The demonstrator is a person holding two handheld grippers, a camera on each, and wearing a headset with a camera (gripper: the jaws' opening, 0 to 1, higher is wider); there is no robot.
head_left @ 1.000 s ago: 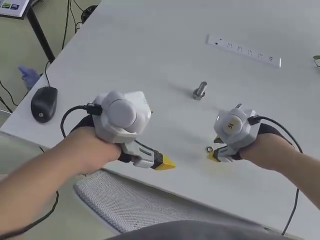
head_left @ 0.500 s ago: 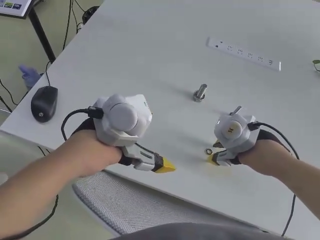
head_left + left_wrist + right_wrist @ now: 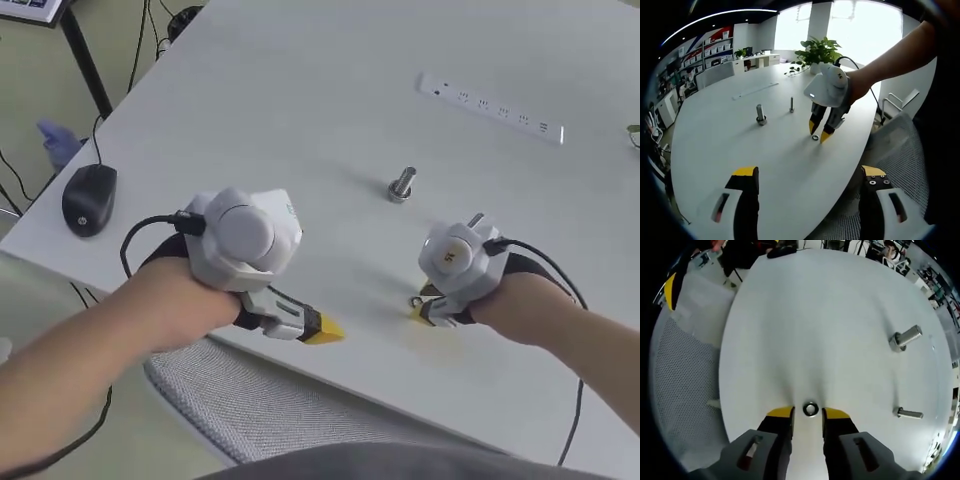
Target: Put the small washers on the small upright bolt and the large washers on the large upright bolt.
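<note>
A small steel washer (image 3: 810,409) lies flat on the white table (image 3: 300,110), right between the yellow tips of my right gripper (image 3: 808,414). That gripper's jaws are open, with a narrow gap on each side of the washer. The head view has this washer (image 3: 415,301) just left of the right gripper (image 3: 421,311). The large upright bolt (image 3: 402,184) stands further back; the small bolt (image 3: 477,216) pokes out behind the right gripper's body. My left gripper (image 3: 809,172) hovers open over the table's near edge, holding nothing, and points at the washer (image 3: 815,137).
A white power strip (image 3: 490,103) lies at the back right of the table. A black mouse (image 3: 88,198) sits at the left edge. A grey mesh chair (image 3: 230,400) is under the near edge. A potted plant (image 3: 817,50) stands at the table's far end.
My right gripper has shifted a little left and down, bringing its tips around the washer. The left gripper has hardly moved.
</note>
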